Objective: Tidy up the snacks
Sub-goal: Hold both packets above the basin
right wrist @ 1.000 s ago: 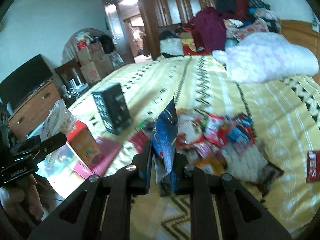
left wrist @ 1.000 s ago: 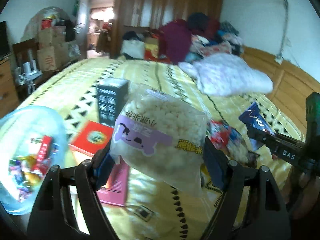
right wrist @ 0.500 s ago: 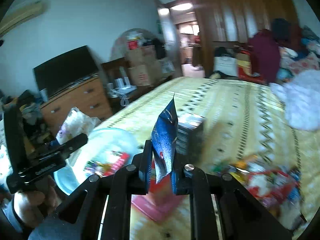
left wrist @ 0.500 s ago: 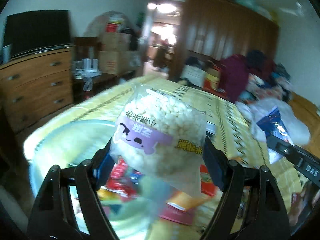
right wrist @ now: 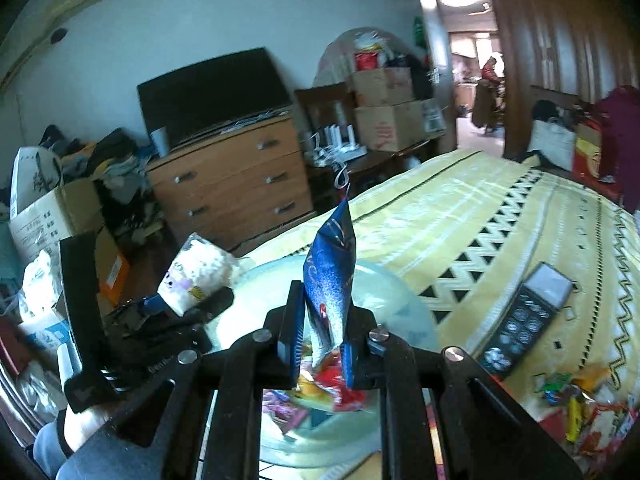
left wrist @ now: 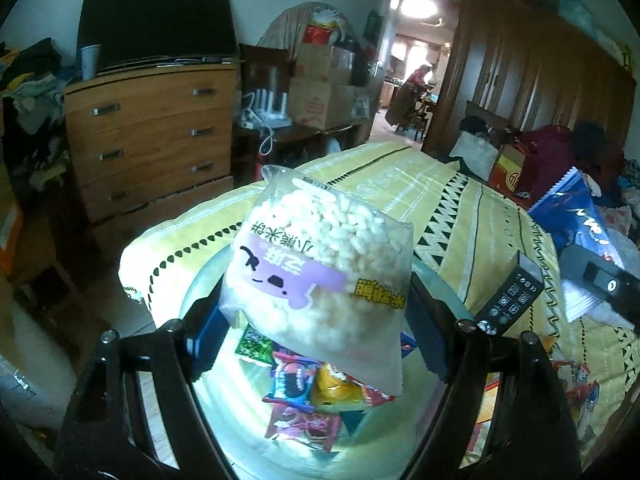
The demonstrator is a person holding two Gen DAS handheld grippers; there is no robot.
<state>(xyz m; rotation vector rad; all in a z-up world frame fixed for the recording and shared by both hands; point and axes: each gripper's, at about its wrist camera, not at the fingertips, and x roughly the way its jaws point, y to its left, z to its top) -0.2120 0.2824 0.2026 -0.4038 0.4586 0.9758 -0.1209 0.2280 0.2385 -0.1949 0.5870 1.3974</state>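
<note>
My left gripper (left wrist: 316, 332) is shut on a clear bag of white puffed rice snacks (left wrist: 320, 264) with a purple label, held above a translucent blue tub (left wrist: 208, 364) on the bed corner. Several colourful snack packets (left wrist: 304, 400) lie inside the tub. My right gripper (right wrist: 322, 346) is shut on a blue snack packet (right wrist: 330, 276) standing upright, also over the tub (right wrist: 400, 312). The left gripper with the rice bag (right wrist: 196, 276) shows at the left of the right wrist view. At the right edge of the left wrist view the blue packet (left wrist: 568, 212) can be seen.
A black box (right wrist: 524, 316) lies on the yellow patterned bedspread (right wrist: 480, 216) right of the tub. More loose snacks (right wrist: 576, 400) lie at the lower right. A wooden dresser (left wrist: 148, 136) with a TV stands beyond the bed corner. Cardboard boxes (right wrist: 384, 120) are stacked further back.
Both grippers have swung left from the middle of the bed to above the blue tub, carrying their packets. The dresser and TV have come into view; the pile of loose snacks has dropped to the right.
</note>
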